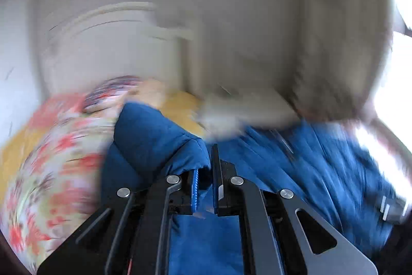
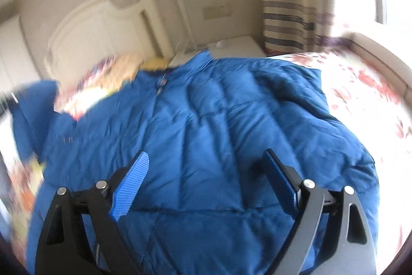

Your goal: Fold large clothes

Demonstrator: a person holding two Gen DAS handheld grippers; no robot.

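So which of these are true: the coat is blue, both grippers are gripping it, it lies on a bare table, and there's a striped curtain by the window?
1. The padded coat is blue. True.
2. Both grippers grip it. False: the left gripper is closed on a fold of it; the right gripper is open above it.
3. It lies on a bare table. False: it lies on a floral bedspread.
4. A striped curtain hangs by the window. True.

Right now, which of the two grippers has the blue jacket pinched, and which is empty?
The left gripper: its jaws are nearly closed on a fold of the blue jacket. The right gripper hovers wide open above it.
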